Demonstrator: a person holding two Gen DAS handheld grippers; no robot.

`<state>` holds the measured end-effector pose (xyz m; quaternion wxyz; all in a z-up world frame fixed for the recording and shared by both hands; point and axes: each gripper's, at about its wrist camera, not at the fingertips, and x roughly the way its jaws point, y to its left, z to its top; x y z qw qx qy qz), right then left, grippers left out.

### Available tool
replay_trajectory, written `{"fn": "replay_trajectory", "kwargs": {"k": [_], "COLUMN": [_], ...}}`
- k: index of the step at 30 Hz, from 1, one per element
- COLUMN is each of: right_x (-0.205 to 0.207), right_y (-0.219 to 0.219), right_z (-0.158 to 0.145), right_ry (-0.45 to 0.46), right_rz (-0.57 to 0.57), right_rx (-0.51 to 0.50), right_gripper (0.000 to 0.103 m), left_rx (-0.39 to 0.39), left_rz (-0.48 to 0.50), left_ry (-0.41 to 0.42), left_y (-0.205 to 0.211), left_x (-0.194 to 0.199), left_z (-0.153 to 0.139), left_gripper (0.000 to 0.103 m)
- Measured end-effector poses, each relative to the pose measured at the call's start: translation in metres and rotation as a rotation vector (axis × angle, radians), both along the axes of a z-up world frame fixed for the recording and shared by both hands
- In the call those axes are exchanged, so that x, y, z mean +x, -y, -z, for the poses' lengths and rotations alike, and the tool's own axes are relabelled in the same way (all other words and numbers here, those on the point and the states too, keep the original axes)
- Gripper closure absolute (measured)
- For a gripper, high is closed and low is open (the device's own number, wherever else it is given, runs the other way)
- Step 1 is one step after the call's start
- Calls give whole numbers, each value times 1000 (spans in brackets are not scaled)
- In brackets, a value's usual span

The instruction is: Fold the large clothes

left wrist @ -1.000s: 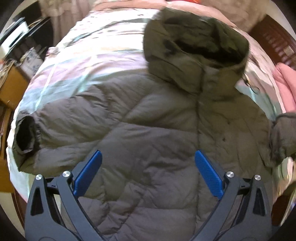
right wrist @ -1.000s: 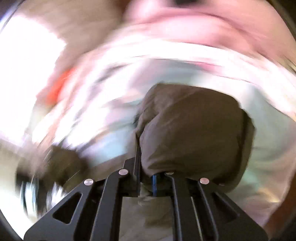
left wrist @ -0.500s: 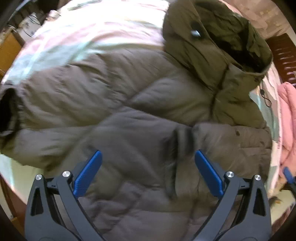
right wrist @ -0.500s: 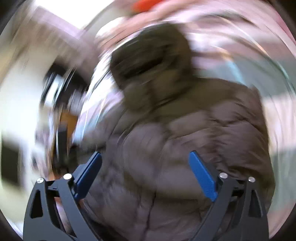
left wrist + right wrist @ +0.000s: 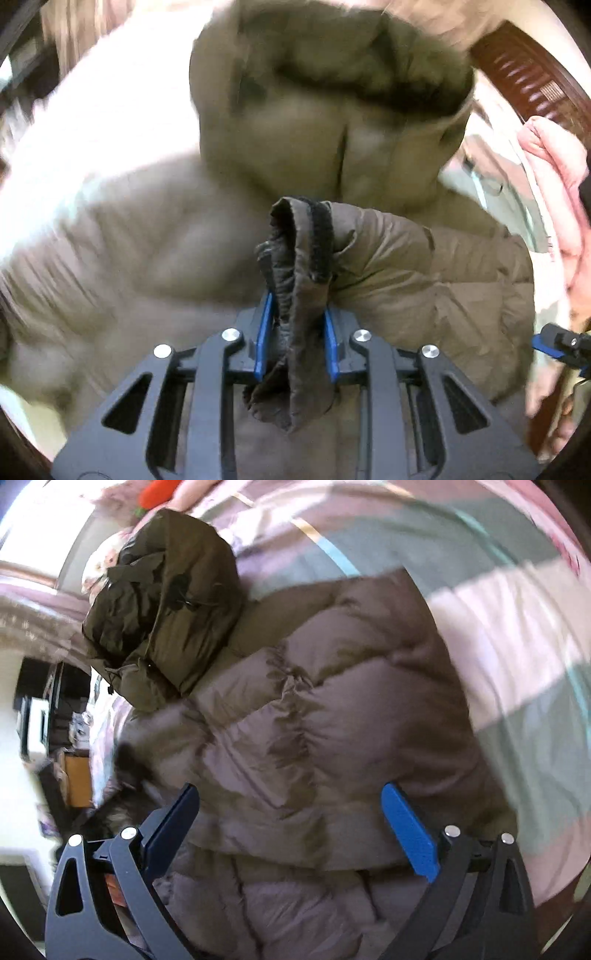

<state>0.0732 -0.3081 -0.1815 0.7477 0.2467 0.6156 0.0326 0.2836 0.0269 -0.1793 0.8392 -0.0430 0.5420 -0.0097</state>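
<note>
A large grey-brown puffer jacket with an olive hood lies spread on a bed. My left gripper is shut on the jacket's sleeve cuff, and the sleeve lies across the jacket's chest. In the right wrist view the jacket body fills the middle and the hood lies upper left. My right gripper is open and empty, just above the jacket. Its blue tip also shows in the left wrist view at the right edge.
The striped pastel bedsheet lies under the jacket. A pink garment lies at the right, with a dark wooden headboard behind it. An orange object sits at the bed's far end. Furniture and a wooden box stand at the left.
My left gripper has closed on the sleeve cuff, which now lies over the jacket's chest. My right gripper let go of the sleeve earlier and stays open over the jacket.
</note>
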Motion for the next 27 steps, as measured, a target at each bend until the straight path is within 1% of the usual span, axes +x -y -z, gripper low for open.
{"fn": "replay_trajectory", "kwargs": {"k": [1,3,4,5,6,7,8,9,10,11,12,13,14,15,16,17,18,19,20,21,22,23,24,25,26,27], "right_x": [1,-9,-11,-17,-18,-32,-42,-59,-71,-87,-102,-107,-115,-118,-113,-118,-126,-115,-116,-100,-98,-94,-80,-74,-71,-72], "right_y": [-2,-4,-3,-7,-13,-27,-37,-55,-67,-81,-94,-102,-113,-121,-128,-136,-146,-147,-151,-150,-152,-151,-143,-139,-138,-139], "right_z": [7,22,24,19,11,-16,-34,-65,-82,-104,-122,-128,-136,-141,-141,-144,-149,-137,-137,-122,-119,-114,-93,-85,-82,-84], "right_ry": [-14,-63,-76,-60,-29,60,117,215,268,331,378,400,422,429,430,437,449,455,464,467,473,481,486,497,507,523], "right_rz": [-11,-40,-52,-57,-57,-69,-83,-109,-124,-138,-148,-155,-172,-202,-223,-248,-270,-281,-294,-301,-305,-306,-307,-307,-305,-304], "right_rx": [-32,-142,-191,-269,-310,-355,-367,-389,-404,-424,-430,-429,-429,-438,-451,-472,-510,-532,-557,-569,-581,-587,-589,-597,-605,-619], "right_gripper": [4,4,4,4,4,4,4,4,4,4,4,4,4,4,4,4,4,4,4,4,4,4,4,4,4,4], "left_rx": [18,22,22,36,46,58,71,89,135,214,288,408,489,607,681,761,794,820,829,819,797,739,685,623,583,561], "left_rz": [-3,-30,-39,-46,-55,-77,-114,-149,-207,-267,-314,-385,-432,-498,-534,-569,-584,-601,-616,-636,-652,-672,-681,-690,-699,-700], "left_ry": [2,-50,-82,-101,-100,-81,-43,-9,42,74,84,86,83,68,41,-22,-68,-126,-178,-252,-313,-395,-422,-419,-404,-394], "left_y": [1,-2,-5,-10,-16,-26,-39,-50,-67,-85,-99,-119,-136,-158,-175,-199,-217,-236,-254,-276,-289,-308,-317,-324,-327,-327], "left_x": [0,1,1,0,1,0,-3,-4,-9,-12,-13,-14,-16,-17,-16,-16,-18,-19,-24,-28,-31,-36,-41,-46,-47,-46], "left_z": [0,11,18,21,20,12,0,-9,-23,-32,-37,-39,-39,-35,-28,-14,-5,8,20,38,53,72,80,83,80,74], "left_gripper": [74,69,66,65,54,32,21,10,9,9,6,5,5,5,5,5,5,5,5,5,5,5,9,17,25,52]}}
